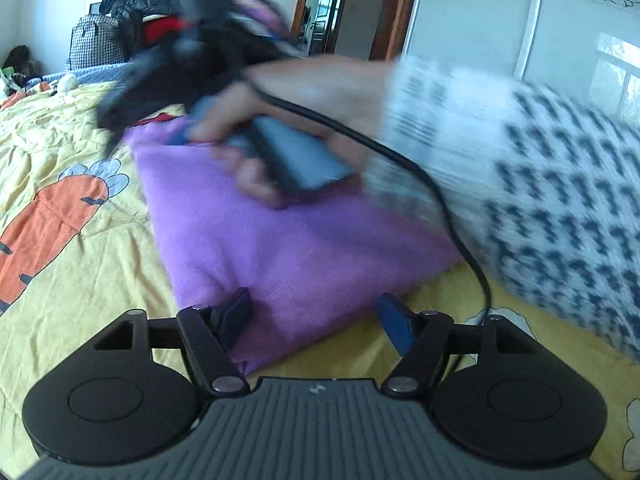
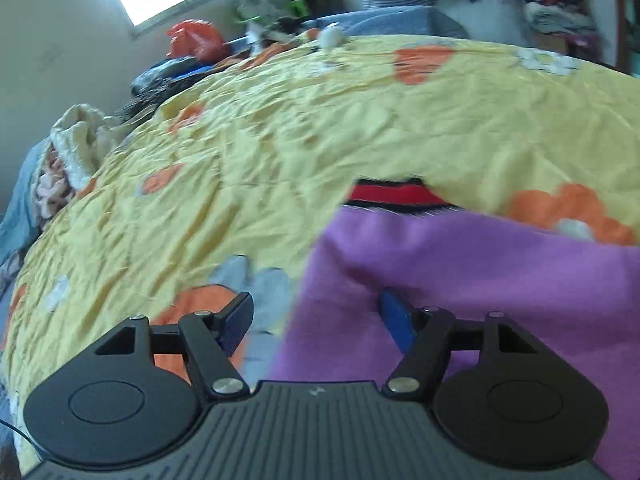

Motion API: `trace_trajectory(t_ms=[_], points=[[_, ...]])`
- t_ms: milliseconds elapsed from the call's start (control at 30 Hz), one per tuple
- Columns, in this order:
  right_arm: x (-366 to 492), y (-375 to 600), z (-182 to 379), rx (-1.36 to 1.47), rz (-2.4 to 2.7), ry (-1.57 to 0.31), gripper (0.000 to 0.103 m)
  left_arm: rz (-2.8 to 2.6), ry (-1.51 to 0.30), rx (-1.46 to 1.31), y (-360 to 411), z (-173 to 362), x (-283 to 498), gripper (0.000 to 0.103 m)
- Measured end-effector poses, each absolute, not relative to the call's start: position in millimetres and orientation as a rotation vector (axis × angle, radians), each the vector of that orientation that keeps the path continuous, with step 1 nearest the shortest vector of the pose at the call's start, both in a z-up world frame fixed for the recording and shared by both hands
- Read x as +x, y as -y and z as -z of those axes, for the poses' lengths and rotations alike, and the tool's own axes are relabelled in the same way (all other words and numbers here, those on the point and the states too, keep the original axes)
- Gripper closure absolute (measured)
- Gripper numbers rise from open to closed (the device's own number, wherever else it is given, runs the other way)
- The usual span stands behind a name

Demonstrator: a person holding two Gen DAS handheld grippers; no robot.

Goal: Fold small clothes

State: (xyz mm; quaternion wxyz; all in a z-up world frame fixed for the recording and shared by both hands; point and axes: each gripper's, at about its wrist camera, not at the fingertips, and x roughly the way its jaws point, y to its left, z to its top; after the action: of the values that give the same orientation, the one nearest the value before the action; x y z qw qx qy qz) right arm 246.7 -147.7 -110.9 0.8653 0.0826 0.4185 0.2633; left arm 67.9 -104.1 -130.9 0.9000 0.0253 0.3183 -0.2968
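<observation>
A: Two grippers are seen. From the left wrist, the left gripper [image 1: 316, 318] is held wide with nothing gripped, at the near edge of the purple garment [image 1: 280, 240] lying on the bed [image 1: 72, 140].

B: From the right wrist, the right gripper [image 2: 316, 318] is likewise spread wide and empty over the garment's corner. The fold could be pulled crooked if only one layer is pinched.

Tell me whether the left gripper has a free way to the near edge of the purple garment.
Probably yes: the left gripper is open right at the purple garment, and nothing lies between its fingers and that edge.
</observation>
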Motion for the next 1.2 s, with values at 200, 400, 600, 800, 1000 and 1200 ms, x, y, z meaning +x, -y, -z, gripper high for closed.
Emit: trace_trajectory(t_ms=[200, 400, 600, 800, 1000, 1200], points=[[237.9, 126.0, 93.5, 0.052, -0.559, -0.842, 0.032, 0.63, -0.661, 0.021, 97.7, 125.9, 63.0, 0.028], [174.1, 225.8, 66.0, 0.163, -0.57, -0.793, 0.034, 0.641, -0.577, -0.009, 85.9, 110.4, 66.6, 0.029], [155.8, 241.1, 105.1, -0.069, -0.38, -0.763, 0.027, 0.621, -0.653, 0.095, 106.1, 131.2, 63.1, 0.027], [142.9, 295.9, 73.5, 0.127, -0.295, -0.673, 0.023, 0.652, -0.646, 0.037, 89.3, 99.8, 62.0, 0.024], [102.8, 333.1, 100.3, 0.078, -0.223, -0.785, 0.021, 0.57, -0.637, -0.057, 95.1, 77.7, 130.2, 0.017], [91.6, 389.1, 102.9, 0.245, -0.18, -0.73, 0.009, 0.41, -0.767, -0.035, 77.4, 99.3, 183.3, 0.014]])
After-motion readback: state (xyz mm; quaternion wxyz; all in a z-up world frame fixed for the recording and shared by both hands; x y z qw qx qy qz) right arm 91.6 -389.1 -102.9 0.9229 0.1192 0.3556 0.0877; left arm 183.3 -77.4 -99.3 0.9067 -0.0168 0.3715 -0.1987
